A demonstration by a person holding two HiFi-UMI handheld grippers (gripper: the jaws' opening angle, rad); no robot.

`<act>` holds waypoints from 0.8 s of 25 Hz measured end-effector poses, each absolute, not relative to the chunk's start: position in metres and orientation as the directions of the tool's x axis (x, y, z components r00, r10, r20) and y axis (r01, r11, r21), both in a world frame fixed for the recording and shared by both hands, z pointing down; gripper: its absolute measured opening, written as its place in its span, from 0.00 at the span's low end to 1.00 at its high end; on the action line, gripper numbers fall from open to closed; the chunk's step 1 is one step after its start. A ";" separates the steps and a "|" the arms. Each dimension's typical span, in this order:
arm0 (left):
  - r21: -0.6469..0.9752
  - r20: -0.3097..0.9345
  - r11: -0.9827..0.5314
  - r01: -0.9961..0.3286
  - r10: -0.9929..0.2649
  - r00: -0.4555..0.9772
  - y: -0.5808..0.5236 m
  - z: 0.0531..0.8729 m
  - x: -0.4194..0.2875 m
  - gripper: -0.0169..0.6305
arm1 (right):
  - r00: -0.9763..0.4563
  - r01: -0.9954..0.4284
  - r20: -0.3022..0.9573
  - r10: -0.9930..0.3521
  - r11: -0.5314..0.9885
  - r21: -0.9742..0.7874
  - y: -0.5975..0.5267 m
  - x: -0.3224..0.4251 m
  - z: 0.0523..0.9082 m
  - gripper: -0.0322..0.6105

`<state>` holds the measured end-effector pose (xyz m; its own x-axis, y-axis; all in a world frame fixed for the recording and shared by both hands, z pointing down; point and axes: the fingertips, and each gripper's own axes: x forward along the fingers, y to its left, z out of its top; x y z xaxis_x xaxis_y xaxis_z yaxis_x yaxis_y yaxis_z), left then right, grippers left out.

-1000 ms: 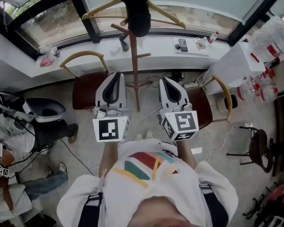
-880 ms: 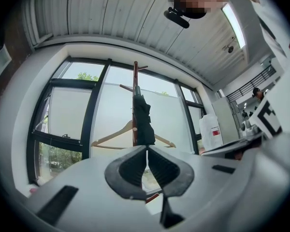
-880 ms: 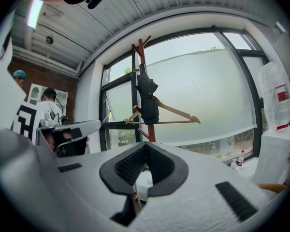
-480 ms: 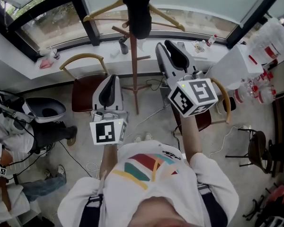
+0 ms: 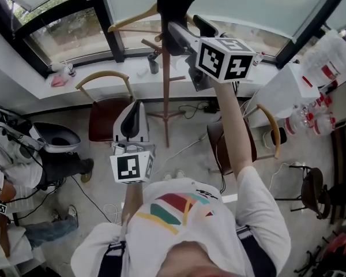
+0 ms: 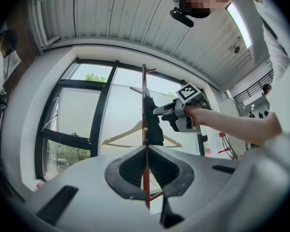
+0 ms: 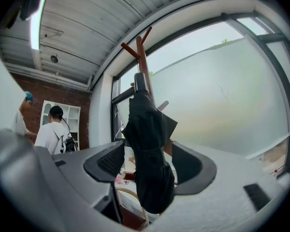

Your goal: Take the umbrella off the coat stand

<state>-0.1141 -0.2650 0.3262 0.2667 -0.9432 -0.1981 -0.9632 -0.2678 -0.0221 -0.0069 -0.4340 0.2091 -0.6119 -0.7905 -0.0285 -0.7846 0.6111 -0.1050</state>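
- The black folded umbrella [image 7: 146, 124] hangs from the top of the coat stand [image 5: 164, 97], just under its forked prongs, draped down along the pole. It's not off yet.
- The right gripper [image 7: 148, 151] is up at the head of the coat stand, level with the umbrella. Its jaws have just been opening and now stand wide apart, with the umbrella's bundled cloth between them.
- No squeeze so far. A gap shows on either side of the cloth, so the pads aren't pressing on it and nothing is gripped.
- The left gripper [image 5: 135, 105] sits low, on the person's side of the coat stand and well short of its pole. Its jaws are drawn together to a thin slit with nothing in them, and for now it looks like a bystander.
- A wooden hanger [image 5: 132, 19] also hangs near the top of the coat stand, on its window side, just behind the umbrella. It's worth minding when the jaws close.
- As I read it, the approach is done and the grasp is not.
- What's left is to close on the umbrella, lift it clear of the prong and carry it away from the coat stand. How it's hooked on up there, I can't tell.
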 end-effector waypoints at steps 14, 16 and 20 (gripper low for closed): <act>-0.011 -0.197 -0.245 -0.970 -0.950 0.242 -0.268 0.331 -0.127 0.04 | -0.655 -0.755 0.098 -0.749 0.648 -0.102 -0.472 -0.031 0.234 0.50; -0.012 -0.195 -0.244 -0.970 -0.950 0.242 -0.269 0.331 -0.127 0.04 | -0.656 -0.755 0.103 -0.748 0.648 -0.101 -0.472 -0.032 0.236 0.50; -0.010 -0.196 -0.244 -0.970 -0.951 0.241 -0.268 0.331 -0.128 0.04 | -0.648 -0.761 0.122 -0.752 0.646 -0.057 -0.471 -0.034 0.240 0.50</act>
